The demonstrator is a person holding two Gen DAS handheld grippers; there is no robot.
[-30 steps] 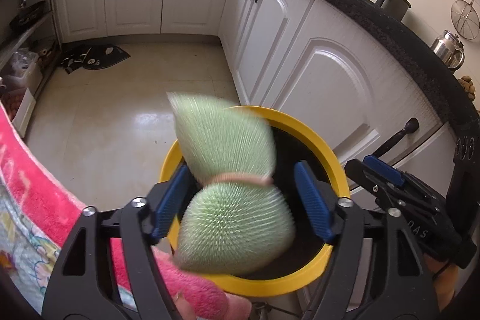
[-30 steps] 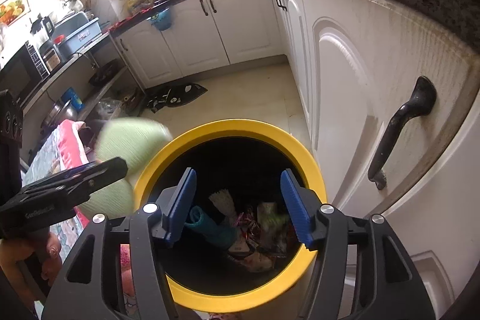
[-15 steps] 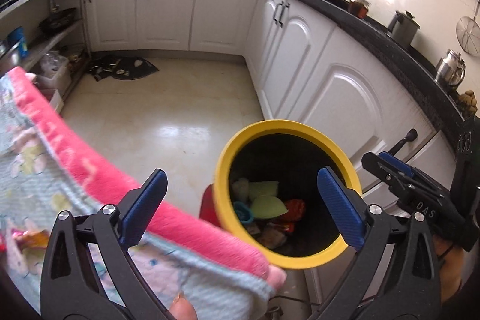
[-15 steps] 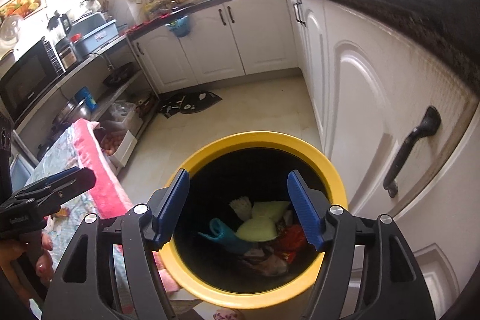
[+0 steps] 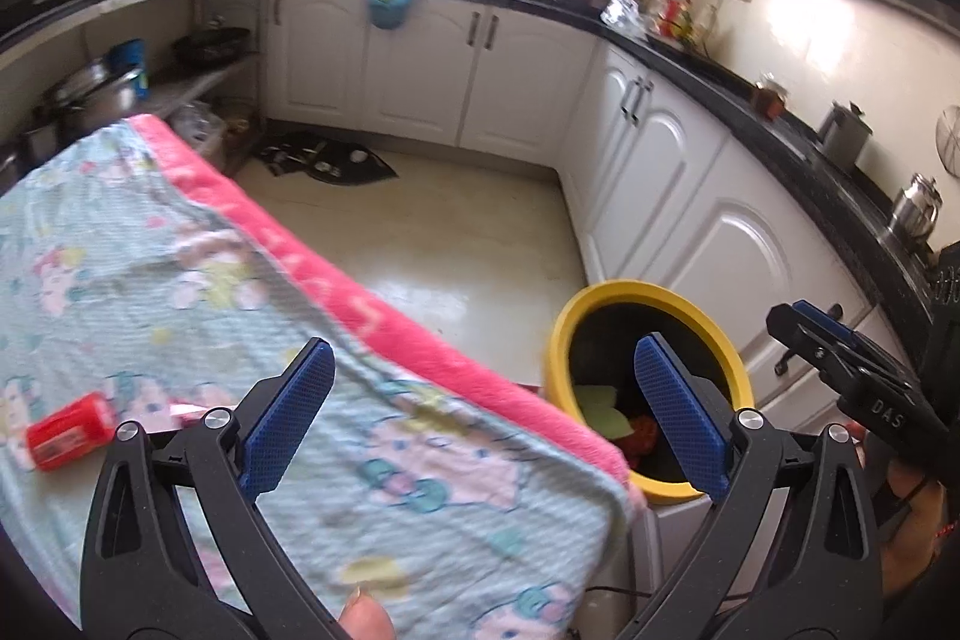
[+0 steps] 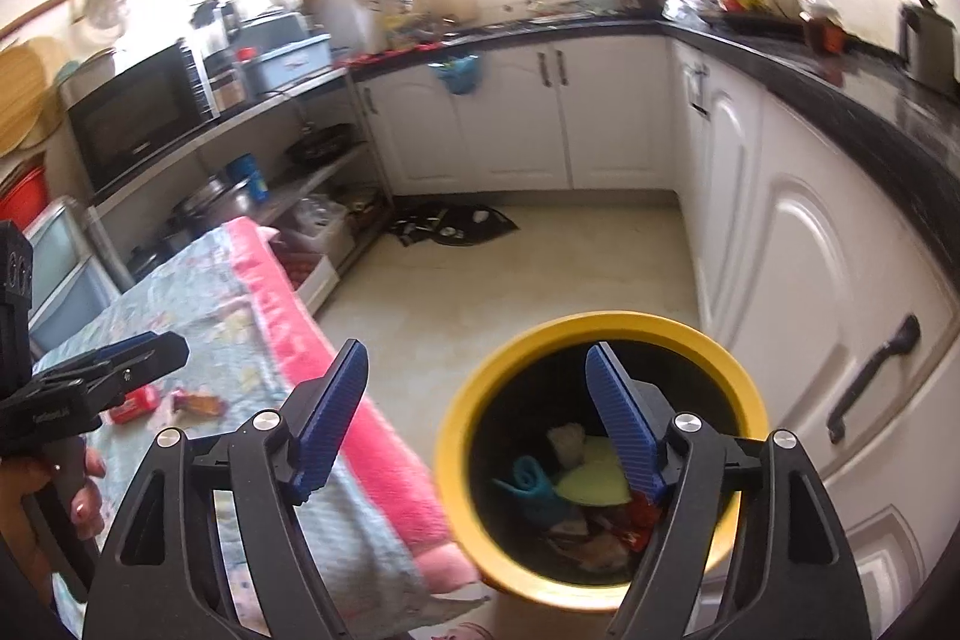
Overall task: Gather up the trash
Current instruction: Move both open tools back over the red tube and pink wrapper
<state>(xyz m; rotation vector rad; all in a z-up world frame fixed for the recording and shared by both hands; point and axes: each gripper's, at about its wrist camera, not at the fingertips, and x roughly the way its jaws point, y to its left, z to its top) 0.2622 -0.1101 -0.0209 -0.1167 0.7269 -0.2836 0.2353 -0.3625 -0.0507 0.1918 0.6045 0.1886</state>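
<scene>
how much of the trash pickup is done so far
Done: the yellow bin already holds a green piece, a teal item and wrappers.
In hand: nothing; the left tool is open and empty, the right tool is opening, also empty.
Left: a red item and a small wrapper on the patterned cloth.

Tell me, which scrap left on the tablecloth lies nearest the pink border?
The brownish wrapper; the red packet beside it lies farther from the pink border.
</scene>
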